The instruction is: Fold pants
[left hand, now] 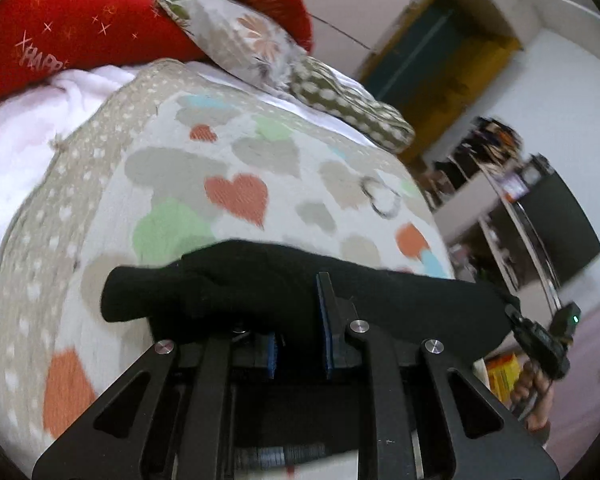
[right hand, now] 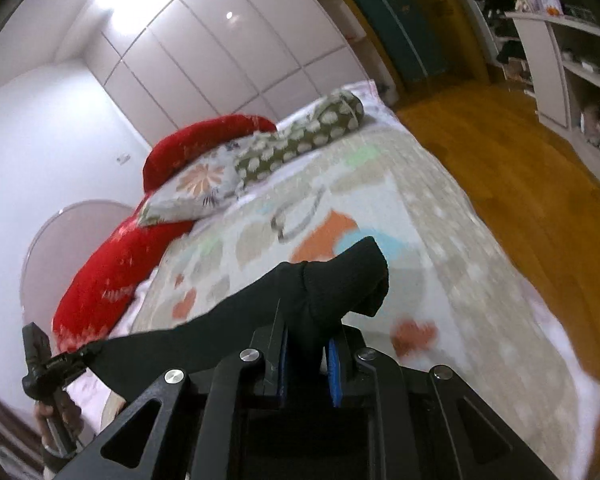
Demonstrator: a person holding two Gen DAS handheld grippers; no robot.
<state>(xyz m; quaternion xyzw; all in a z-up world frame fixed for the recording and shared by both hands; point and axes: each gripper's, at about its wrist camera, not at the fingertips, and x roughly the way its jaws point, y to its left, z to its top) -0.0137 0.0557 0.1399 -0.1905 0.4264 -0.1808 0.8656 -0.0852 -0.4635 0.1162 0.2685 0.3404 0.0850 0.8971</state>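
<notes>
Black pants (left hand: pixel 380 300) stretched taut above the bed (left hand: pixel 260 160) between 2 grippers: left gripper (left hand: pixel 300 344) and right gripper (right hand: pixel 308 360) fingers clamped on opposite ends, likely to straighten before folding.

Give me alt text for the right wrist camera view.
The right gripper is clamped on black pants stretched leftward to the left gripper, above a bed with a heart-print cover. Red and floral pillows lie at its head.
</notes>
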